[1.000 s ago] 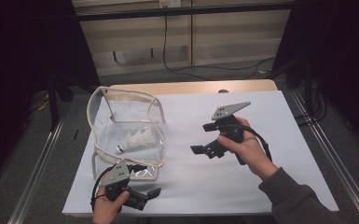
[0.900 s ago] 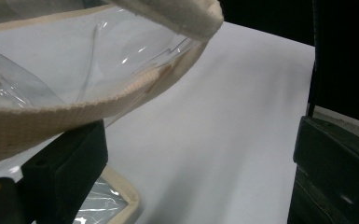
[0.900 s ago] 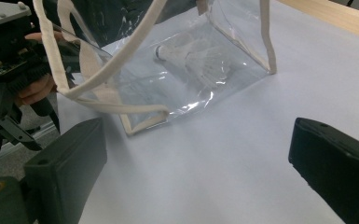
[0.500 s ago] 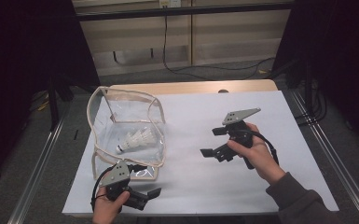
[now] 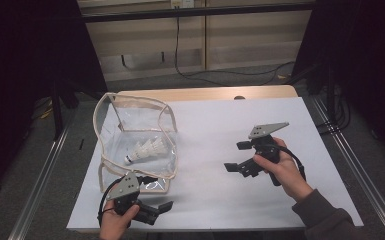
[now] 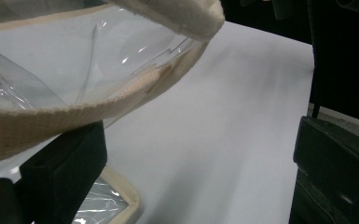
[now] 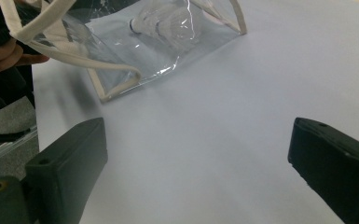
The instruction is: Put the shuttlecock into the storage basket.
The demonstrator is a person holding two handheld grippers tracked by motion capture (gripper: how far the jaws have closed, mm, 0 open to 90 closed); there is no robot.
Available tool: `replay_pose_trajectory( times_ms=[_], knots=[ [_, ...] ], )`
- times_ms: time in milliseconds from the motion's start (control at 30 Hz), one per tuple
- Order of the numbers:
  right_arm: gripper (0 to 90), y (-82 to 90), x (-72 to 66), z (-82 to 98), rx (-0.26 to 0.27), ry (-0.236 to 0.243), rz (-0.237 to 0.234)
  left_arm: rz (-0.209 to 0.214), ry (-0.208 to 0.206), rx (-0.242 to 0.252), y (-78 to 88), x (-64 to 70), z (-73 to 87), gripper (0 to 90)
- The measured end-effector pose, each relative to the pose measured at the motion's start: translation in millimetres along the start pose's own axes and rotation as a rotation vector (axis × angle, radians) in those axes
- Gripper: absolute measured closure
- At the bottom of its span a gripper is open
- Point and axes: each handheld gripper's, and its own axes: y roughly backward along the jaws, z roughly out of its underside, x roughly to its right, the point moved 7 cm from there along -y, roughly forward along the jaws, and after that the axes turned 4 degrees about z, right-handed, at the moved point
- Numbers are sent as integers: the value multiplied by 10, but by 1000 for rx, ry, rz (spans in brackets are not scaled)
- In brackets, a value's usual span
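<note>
A clear plastic bag (image 5: pixel 111 131) with cream trim stands open on the left of the white table (image 5: pixel 215 120). Two or three white shuttlecocks (image 5: pixel 147 149) lie inside it. My left gripper (image 5: pixel 157 210) is at the bag's near corner, open. In the left gripper view the bag's cream rim (image 6: pixel 74 112) runs across just above the left jaw, and nothing lies between the jaws of my left gripper (image 6: pixel 200 177). My right gripper (image 5: pixel 236 156) hovers open over the bare sheet to the right of the bag. In the right gripper view it (image 7: pixel 198 172) faces the bag (image 7: pixel 135 51) and the shuttlecocks (image 7: pixel 168 21).
The table's wooden far edge (image 5: pixel 205 93) shows beyond the white sheet. Metal rails (image 5: pixel 352 165) run along both sides of the table. A cable (image 5: pixel 190 60) hangs at the back. The person's left hand (image 7: pixel 4 51) shows at the bag's near corner.
My right gripper has drifted right and toward the person, away from the bag, staying open. The left gripper and the bag have kept their place.
</note>
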Motion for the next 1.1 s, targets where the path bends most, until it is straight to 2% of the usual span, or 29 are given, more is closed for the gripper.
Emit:
replay_pose_trajectory(
  times_ms=[433,533,1100],
  knots=[
    [40,51,129,251,-15,-21,29,-1,-2,-3,-3,0,4,28],
    [40,71,158,302,-5,-33,28,-1,1,0,-1,0,0,29],
    [40,225,275,596,1,-38,60,-3,-2,-7,-4,0,7,29]
  ],
)
